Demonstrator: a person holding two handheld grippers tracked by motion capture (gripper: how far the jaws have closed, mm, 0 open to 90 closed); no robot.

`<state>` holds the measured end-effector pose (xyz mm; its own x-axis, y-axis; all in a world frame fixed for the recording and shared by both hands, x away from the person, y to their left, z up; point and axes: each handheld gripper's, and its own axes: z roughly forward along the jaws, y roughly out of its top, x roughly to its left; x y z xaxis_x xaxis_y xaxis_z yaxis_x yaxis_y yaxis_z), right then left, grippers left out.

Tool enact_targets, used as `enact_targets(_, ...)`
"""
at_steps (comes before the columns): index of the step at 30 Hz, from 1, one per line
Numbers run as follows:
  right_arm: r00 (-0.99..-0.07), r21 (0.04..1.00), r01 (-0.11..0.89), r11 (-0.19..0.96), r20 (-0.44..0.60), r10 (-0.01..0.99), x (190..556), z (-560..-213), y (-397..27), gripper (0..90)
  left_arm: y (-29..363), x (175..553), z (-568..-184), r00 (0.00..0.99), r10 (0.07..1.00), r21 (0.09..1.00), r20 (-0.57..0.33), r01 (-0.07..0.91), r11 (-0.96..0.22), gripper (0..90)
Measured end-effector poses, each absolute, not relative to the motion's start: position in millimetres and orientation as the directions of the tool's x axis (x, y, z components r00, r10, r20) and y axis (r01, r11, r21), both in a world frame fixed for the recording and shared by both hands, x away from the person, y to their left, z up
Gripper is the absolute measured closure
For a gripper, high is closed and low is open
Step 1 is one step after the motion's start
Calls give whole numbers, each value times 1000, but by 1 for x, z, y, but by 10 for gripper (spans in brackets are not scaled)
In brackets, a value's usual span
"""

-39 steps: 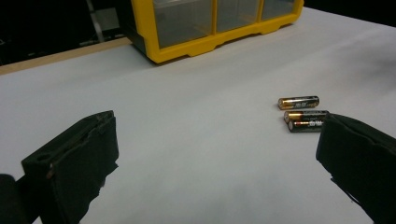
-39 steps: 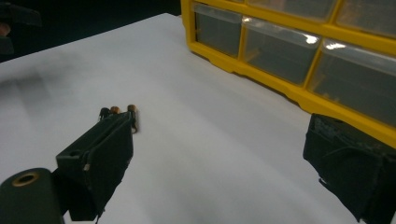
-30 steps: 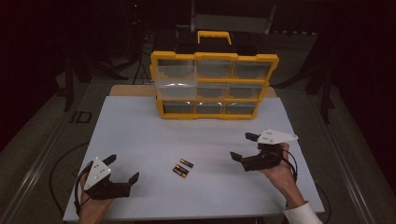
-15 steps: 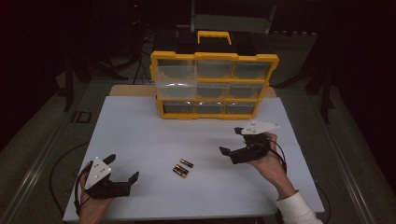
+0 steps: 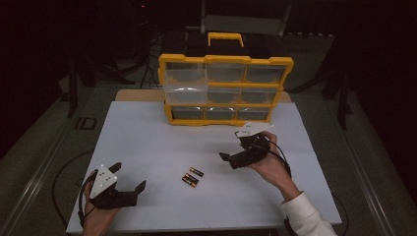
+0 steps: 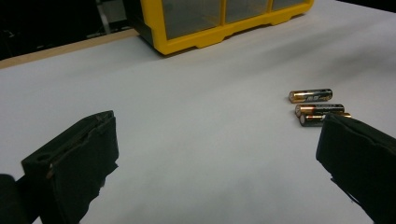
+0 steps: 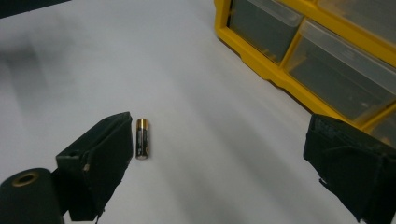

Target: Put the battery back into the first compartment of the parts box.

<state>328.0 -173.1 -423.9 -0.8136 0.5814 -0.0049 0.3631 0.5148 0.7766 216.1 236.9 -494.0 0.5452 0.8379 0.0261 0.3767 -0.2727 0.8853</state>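
Note:
Three AA batteries (image 5: 193, 176) lie close together on the white table, black with copper ends. In the left gripper view the batteries (image 6: 317, 109) lie at the right, just beyond the right jaw. My left gripper (image 5: 129, 177) rests open near the front left corner, left of them, holding nothing. My right gripper (image 5: 231, 149) hovers open to the right of the batteries, pointing left toward them. In the right gripper view one battery (image 7: 141, 138) lies just beside the left jaw, and the open right gripper (image 7: 222, 126) is empty. Wide apart in the left gripper view, the left gripper (image 6: 217, 135) holds nothing.
A yellow drawer organizer (image 5: 225, 89) with clear drawers and a black handle stands at the table's back middle; its upper left drawer seems to stick out a little. The organizer (image 7: 299, 51) is close on the right gripper's right. White table (image 5: 147, 142) edges run along the front and sides.
My right gripper has moved left and a little away from the front edge, closing in on the batteries. The left gripper and the batteries have stayed put.

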Motion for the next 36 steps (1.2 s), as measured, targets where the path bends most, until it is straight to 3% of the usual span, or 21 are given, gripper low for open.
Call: enact_targets(36,-869,604,378,701,-31,494,345,-452,-102,85,235,217,-494,551,834,886,19,378,-270,0)
